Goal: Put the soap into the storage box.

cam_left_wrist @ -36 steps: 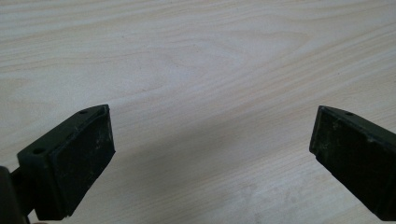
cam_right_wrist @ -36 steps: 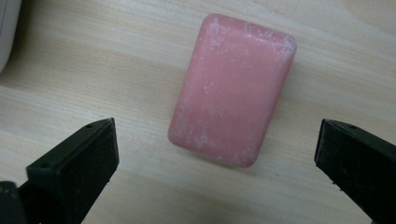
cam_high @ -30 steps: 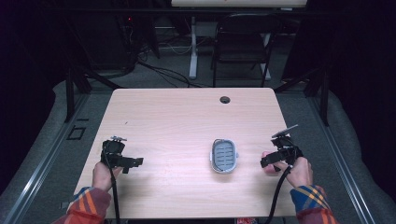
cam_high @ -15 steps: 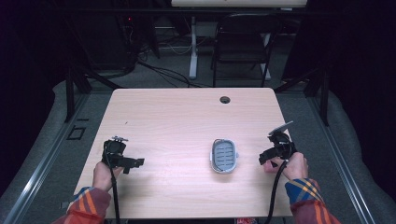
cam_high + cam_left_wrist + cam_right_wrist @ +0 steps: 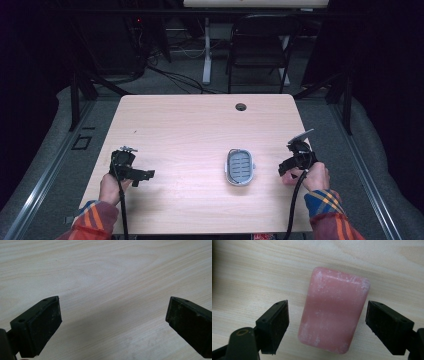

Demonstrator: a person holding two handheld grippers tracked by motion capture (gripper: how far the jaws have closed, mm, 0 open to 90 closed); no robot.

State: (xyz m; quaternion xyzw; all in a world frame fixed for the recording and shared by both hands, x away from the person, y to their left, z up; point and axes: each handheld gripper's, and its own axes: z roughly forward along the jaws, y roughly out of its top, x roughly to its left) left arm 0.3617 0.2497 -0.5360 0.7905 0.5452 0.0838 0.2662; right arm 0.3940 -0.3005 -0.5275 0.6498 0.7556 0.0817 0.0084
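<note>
While soap lies outside, dish sits empty.

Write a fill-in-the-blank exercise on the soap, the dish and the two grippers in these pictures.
1. The bar of soap between the right gripper's jaws is ____ in colour.
2. That soap lies on the ____, not in the grey soap dish.
3. The right gripper's pads stand ____ the soap, not yet pressing it, and have just been closing.
4. Between the left gripper's jaws lies only bare ____.

Missing words: pink; table; beside; wood
</note>
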